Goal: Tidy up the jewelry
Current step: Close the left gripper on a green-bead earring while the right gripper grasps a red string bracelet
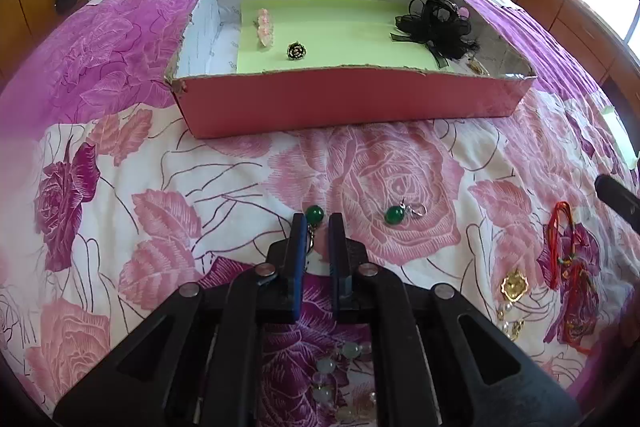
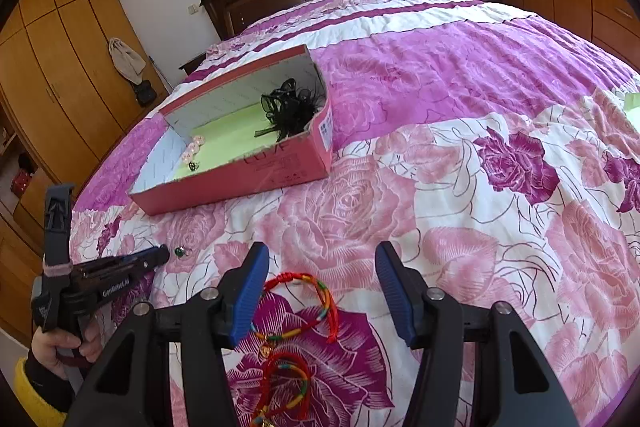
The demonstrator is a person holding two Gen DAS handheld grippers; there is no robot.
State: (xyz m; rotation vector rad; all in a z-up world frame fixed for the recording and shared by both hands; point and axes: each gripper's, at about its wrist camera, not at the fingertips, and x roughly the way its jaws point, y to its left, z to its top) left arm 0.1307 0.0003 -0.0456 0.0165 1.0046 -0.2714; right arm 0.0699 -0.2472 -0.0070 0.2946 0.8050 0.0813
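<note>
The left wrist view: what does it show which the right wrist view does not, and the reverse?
Only the left wrist view shows the left gripper narrowed around a green bead earring, the gold pendant and the pale bead bracelet. Only the right wrist view shows the open right gripper and the person's hand. Both show the red box, black bow and red cord bracelet.

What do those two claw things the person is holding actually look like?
Both are black plastic clamps with silver rivets. The left gripper and right gripper have blue ribbed fingers. The left one bears white lettering, and the hand holding it has a yellow cuff.
</note>
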